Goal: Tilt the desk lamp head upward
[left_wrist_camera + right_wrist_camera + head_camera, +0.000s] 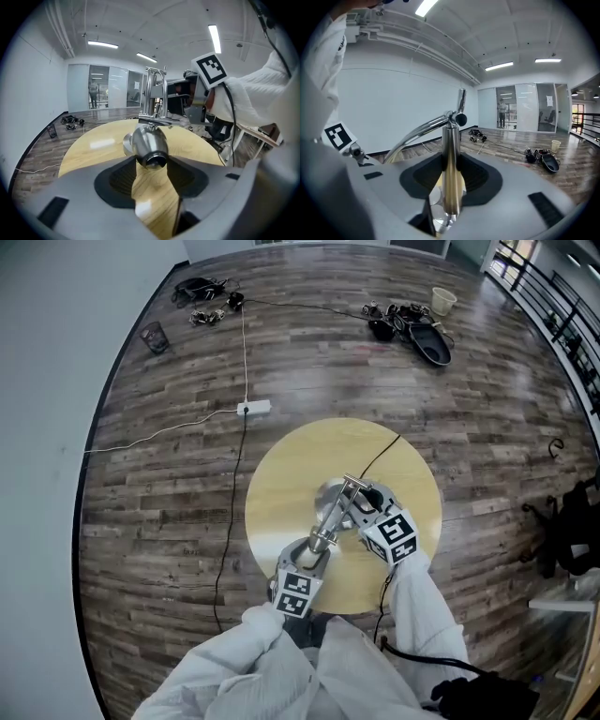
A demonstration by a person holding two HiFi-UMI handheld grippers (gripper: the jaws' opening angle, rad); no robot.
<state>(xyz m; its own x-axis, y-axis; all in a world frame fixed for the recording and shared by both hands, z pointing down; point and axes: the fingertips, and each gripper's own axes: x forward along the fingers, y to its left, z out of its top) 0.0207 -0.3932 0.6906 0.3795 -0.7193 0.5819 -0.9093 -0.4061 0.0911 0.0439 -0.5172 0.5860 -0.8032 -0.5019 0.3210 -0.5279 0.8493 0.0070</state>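
The round yellow worktop [281, 474] holds the shiny desk lamp [342, 507] near its middle. The left tongs [151, 164] squeeze the lamp head [149, 146], over the worktop. The right tongs [451, 161] squeeze the lamp's straight pole [451, 187].

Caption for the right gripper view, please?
Right gripper clamps the desk lamp's upright chrome post; its curved arm sweeps left.

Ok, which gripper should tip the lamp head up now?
Left. The left gripper has the lamp head between its pads, likely gripped, so it can lift it. The right gripper is clamped on the upright post, better kept there for steadiness.
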